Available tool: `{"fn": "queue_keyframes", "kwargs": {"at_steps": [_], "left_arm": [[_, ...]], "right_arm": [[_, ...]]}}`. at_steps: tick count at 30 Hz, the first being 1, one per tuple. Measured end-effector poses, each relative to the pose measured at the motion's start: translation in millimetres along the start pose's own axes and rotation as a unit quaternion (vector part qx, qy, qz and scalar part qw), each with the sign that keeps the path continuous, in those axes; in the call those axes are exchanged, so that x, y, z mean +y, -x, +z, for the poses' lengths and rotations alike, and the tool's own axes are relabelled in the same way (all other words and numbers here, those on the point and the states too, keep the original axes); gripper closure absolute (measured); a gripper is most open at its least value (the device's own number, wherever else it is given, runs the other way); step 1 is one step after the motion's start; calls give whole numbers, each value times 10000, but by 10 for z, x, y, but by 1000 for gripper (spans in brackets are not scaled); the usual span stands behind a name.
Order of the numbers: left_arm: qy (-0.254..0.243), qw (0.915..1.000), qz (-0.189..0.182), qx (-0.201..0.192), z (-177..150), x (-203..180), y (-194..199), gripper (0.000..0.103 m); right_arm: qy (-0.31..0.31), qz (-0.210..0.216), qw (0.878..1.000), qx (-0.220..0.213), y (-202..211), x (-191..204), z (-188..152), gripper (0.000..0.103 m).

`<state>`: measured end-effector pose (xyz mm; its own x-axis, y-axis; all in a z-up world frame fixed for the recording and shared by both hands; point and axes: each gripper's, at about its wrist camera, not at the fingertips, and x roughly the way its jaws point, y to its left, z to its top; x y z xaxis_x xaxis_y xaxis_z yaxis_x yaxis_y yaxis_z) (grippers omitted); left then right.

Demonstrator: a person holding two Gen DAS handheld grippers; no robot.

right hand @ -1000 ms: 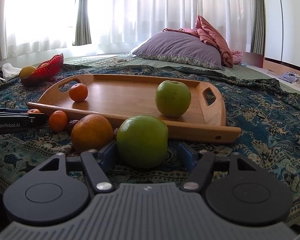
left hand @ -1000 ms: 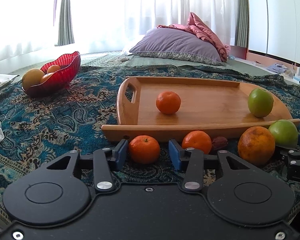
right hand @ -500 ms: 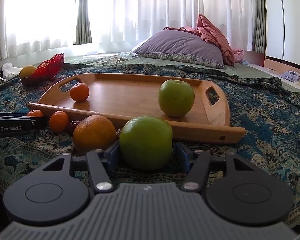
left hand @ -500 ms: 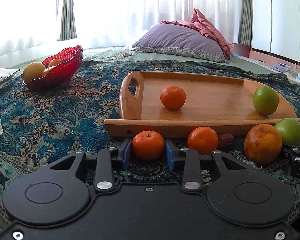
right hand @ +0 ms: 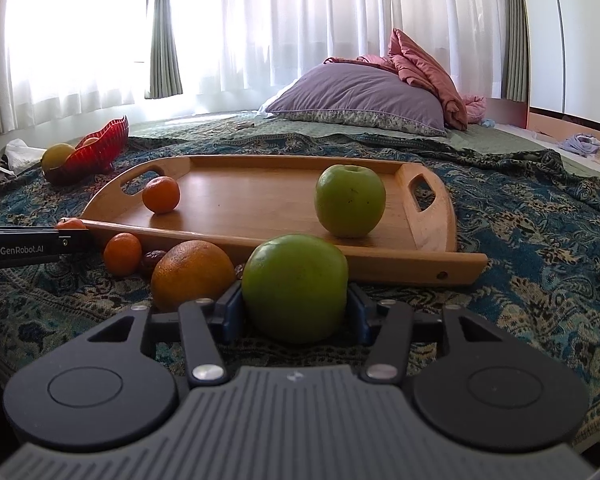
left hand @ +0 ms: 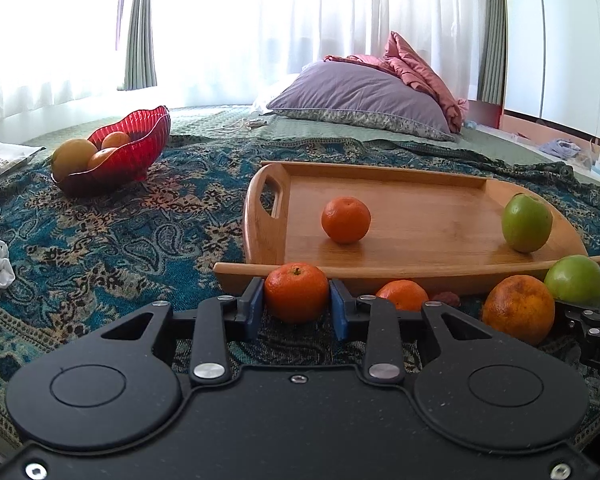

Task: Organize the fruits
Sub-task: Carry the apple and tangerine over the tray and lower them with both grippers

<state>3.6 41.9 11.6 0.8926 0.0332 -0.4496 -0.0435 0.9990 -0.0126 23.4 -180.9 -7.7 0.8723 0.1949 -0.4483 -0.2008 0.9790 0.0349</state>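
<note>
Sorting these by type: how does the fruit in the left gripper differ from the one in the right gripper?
The mandarin in the left gripper is orange and small; the green apple in the right gripper is green and clearly bigger. Both sit off the wooden tray, clamped between blue pads.

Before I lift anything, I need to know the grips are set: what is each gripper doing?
Left gripper: shut on the small orange.
Right gripper: jaws just closed in, shut on the green apple.
</note>
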Motion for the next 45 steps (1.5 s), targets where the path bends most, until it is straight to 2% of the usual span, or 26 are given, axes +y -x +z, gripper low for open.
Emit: {"fn": "queue_keyframes", "kwargs": {"at_steps": [7,14,19,23,30,40,45], "left_arm": [[-38,9999,-77,-73,202,-100,-26,71],[-96,9999,-56,-124,487,-276,-189,71],[61,9996,-267,-95,727,-309,-375,71],[51,9995,-278,-120,897,-307,-519,71],[120,9989,-376,263,1079,-236,-877,71],[238,9950,-348,908,1098,-187,-1319,71],[283,9928,-328,1113,1076,-183,-1461,71]], "right_arm": [[-205,-90,9995,-207,56,-75,156,47],[-361,-233,9976,-541,46,-234,485,47],[-335,-289,9971,-627,-85,-365,778,47],[-304,-428,9967,-626,-262,-465,960,47],[-360,-513,9978,-224,-645,-634,1104,47],[-724,-62,9966,396,-1141,-787,1176,47],[-600,-80,9964,597,-1264,-739,1177,47]]}}
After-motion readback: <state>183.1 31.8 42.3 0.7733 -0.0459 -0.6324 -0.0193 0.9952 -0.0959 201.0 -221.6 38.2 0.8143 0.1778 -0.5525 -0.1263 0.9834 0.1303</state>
